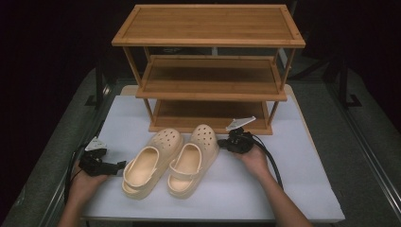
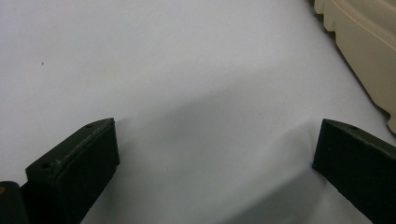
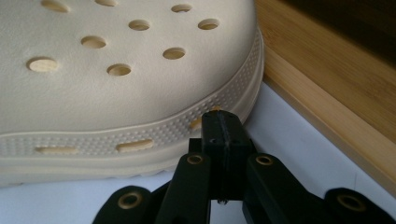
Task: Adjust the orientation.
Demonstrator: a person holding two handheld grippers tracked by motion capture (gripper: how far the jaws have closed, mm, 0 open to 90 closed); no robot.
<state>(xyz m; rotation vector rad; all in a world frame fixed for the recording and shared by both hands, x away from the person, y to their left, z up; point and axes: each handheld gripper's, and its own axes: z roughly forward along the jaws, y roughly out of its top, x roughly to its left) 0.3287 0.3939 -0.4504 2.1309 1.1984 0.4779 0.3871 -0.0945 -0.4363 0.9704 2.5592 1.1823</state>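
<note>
Two cream clogs lie side by side on the white table, toes toward the rack: the left clog [image 1: 151, 163] and the right clog [image 1: 195, 158]. My left gripper [image 1: 120, 165] rests just left of the left clog's heel. Its jaws stand wide open [image 2: 215, 135] over bare table, and the clog's sole edge [image 2: 364, 37] is at the upper right. My right gripper [image 1: 221, 143] sits at the right clog's toe side. Its jaws are shut together [image 3: 222, 121], tip at the ribbed sole rim of the perforated clog [image 3: 116, 84], with nothing held.
A three-shelf wooden rack [image 1: 210, 90] stands at the back of the table, its bottom board [image 3: 327, 88] close to the right gripper. The white table top [image 1: 236, 189] has free room in front of the clogs. The surroundings are dark.
</note>
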